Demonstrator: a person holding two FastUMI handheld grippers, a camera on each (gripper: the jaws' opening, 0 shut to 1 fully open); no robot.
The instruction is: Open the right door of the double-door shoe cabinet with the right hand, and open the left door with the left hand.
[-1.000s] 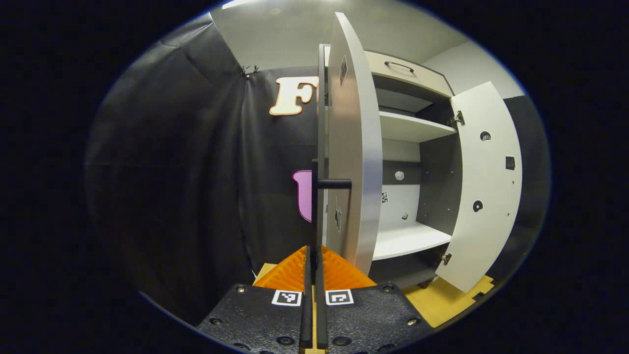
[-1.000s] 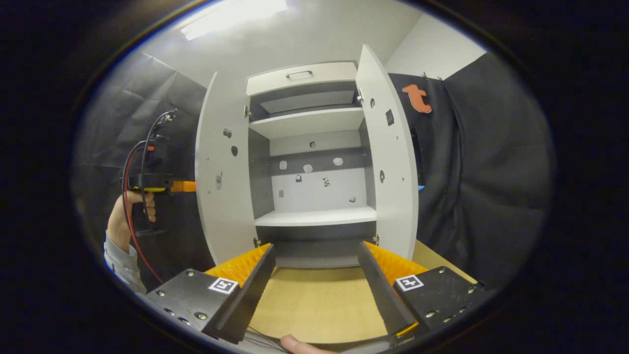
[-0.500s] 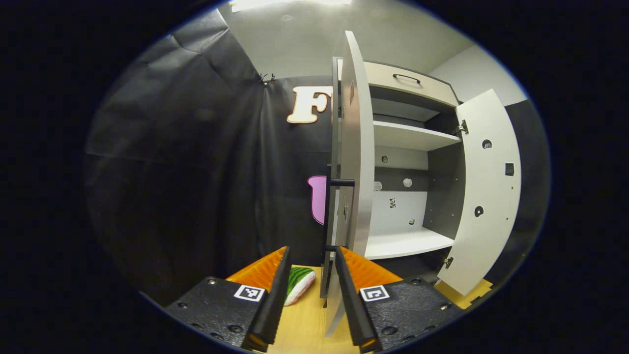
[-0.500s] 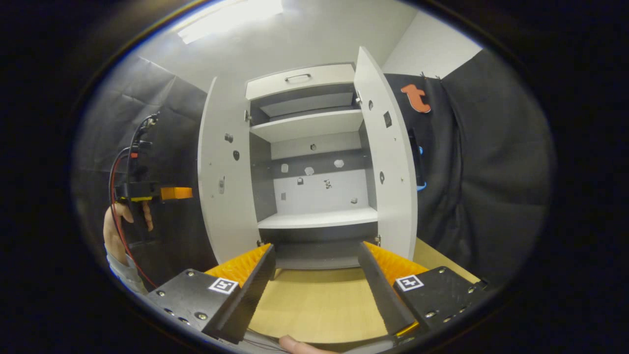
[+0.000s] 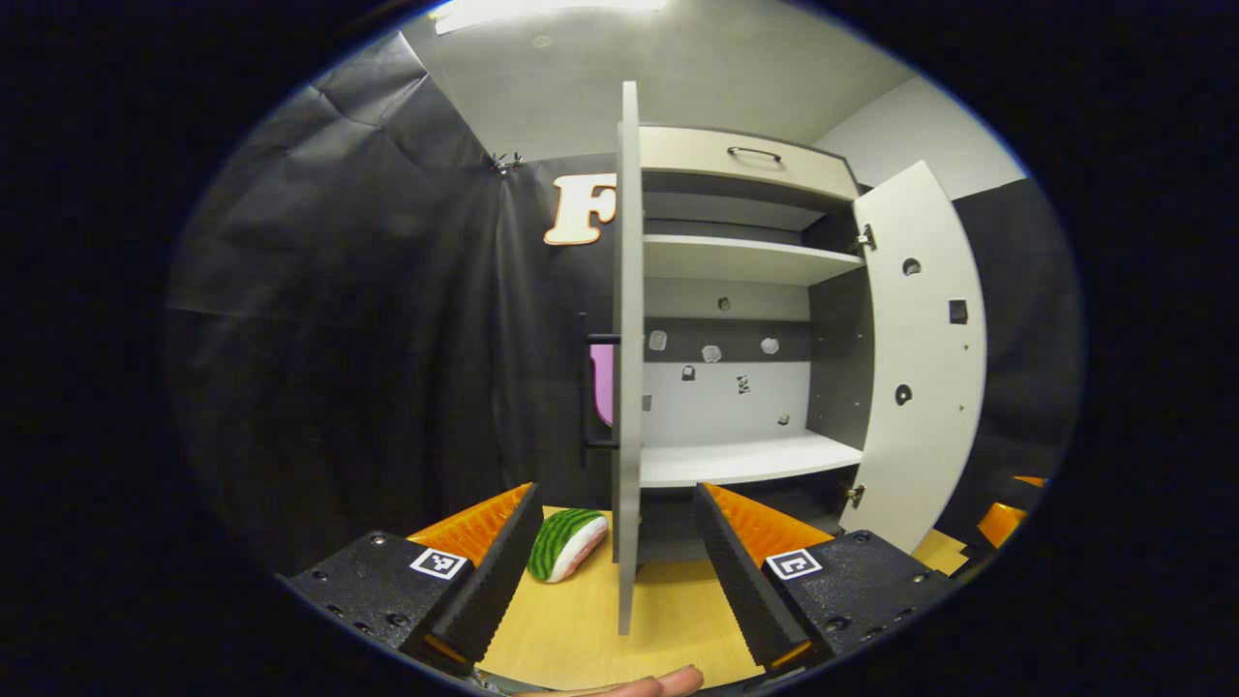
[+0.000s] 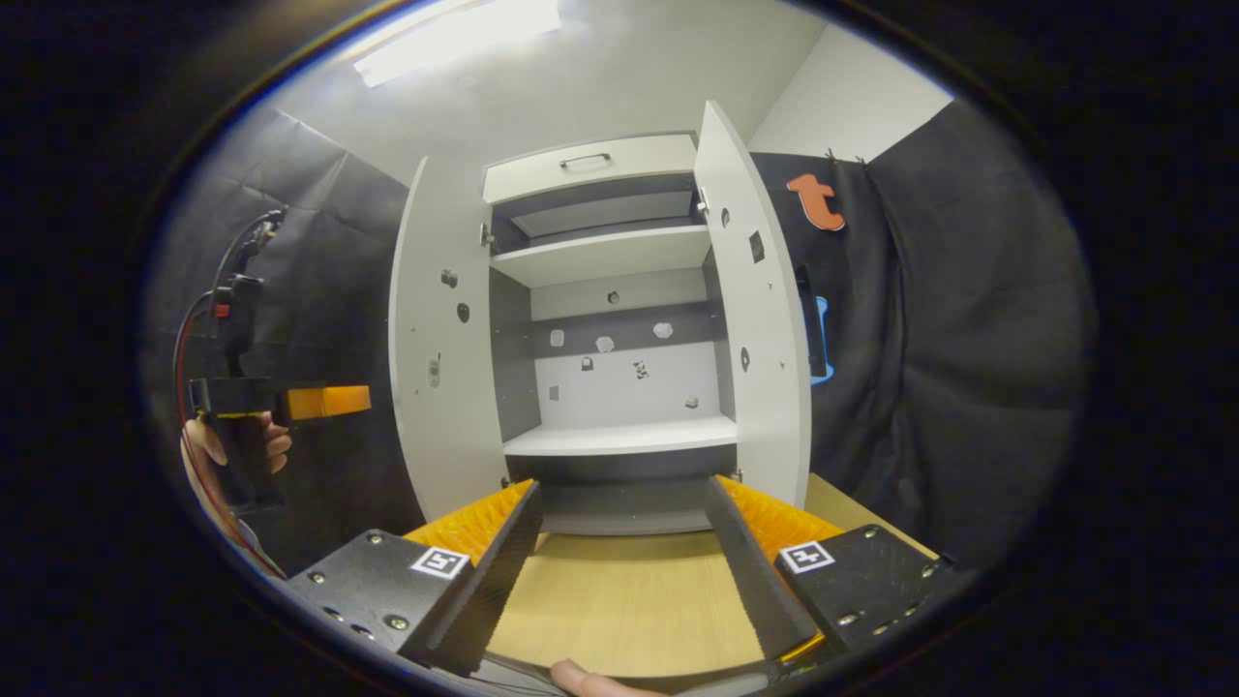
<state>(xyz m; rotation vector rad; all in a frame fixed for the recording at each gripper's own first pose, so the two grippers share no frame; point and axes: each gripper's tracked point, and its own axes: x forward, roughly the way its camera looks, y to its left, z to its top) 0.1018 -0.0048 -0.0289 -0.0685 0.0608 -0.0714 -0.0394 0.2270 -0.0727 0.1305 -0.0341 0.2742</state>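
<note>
- Shoe cabinet (image 6: 619, 290) stood centre frame in the right gripper view, on the wooden floor (image 6: 619, 600); both doors swung wide, shelves bare.
- Left door (image 5: 627, 368) appeared edge-on at mid-frame in the left gripper view, its dark bar handle (image 5: 587, 392) on the outer face, just left of the edge.
- Right door (image 5: 920, 358) stood open at right of that view, inner face showing hinge holes.
- Left gripper (image 5: 619, 571): fingers spread apart at lower frame, holding nothing, the door's edge seen between them but apart from both.
- Right gripper (image 6: 619, 571): fingers likewise spread, empty, at bottom of its view, aimed at the open cabinet.
- Left gripper was also seen at left of the right gripper view, in a hand (image 6: 237, 450), clear of the door.
- Striped green cushion-like object (image 5: 566, 545) lay on the floor at lower centre, beside the cabinet.
- Judgement: doors looked like stiff, light board, swinging freely on hinges; smooth faces offer no purchase, so the bar handle is the place to grip. Task appears complete.
</note>
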